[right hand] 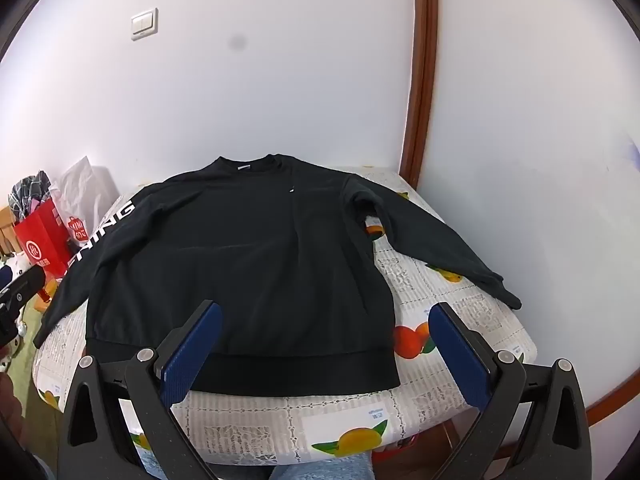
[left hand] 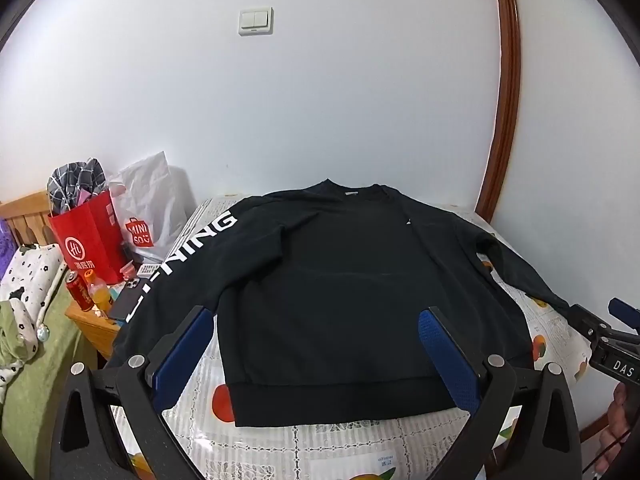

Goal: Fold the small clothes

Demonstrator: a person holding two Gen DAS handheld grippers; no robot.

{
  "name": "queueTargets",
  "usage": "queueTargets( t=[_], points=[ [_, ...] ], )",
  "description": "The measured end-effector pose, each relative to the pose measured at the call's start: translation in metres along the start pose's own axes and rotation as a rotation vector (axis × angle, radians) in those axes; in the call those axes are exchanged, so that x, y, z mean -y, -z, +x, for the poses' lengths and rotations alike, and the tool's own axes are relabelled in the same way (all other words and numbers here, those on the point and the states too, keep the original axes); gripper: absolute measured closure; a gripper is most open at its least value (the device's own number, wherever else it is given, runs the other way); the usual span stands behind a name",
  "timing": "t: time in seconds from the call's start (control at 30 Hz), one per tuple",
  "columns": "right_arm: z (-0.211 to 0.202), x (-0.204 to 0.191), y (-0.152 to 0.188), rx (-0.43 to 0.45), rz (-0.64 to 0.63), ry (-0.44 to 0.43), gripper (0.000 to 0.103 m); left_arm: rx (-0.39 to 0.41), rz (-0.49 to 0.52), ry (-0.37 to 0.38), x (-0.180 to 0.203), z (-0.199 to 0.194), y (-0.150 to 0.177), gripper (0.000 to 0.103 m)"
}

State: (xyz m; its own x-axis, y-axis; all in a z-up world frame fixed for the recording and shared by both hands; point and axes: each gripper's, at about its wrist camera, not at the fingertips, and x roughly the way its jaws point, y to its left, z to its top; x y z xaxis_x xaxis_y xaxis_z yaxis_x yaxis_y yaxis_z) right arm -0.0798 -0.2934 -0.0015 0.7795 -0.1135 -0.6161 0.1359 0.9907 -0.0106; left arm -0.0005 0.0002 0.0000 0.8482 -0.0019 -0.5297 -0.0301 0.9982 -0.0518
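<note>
Both tongs, the left tongs [left hand: 314, 322] and the right tongs [right hand: 326, 316], hang released over the hem at six o'clock, grasping nothing. One black sweatshirt [right hand: 240, 256] lies flat, collar at twelve o'clock, on the table [right hand: 460, 316]. Its lettered sleeve [left hand: 188, 256] droops past the nine o'clock edge; a careless pinch there may drag the whole garment off or bunch the body.

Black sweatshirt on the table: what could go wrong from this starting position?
1. The lettered sleeve hangs off the table's edge; it may drag during folding.
2. Both grippers, left and right, are open above the hem; one may pinch the patterned cloth too.
</note>
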Motion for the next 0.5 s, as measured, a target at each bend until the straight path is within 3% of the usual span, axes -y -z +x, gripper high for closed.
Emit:
queueTargets(
  t=[0.5],
  points=[
    [-0.0024,-0.0048,0.0011,0.017,0.003,0.005,0.001,-0.014,0.020,0.005,0.0007,0.0005,0.0064,0.000]
  ],
)
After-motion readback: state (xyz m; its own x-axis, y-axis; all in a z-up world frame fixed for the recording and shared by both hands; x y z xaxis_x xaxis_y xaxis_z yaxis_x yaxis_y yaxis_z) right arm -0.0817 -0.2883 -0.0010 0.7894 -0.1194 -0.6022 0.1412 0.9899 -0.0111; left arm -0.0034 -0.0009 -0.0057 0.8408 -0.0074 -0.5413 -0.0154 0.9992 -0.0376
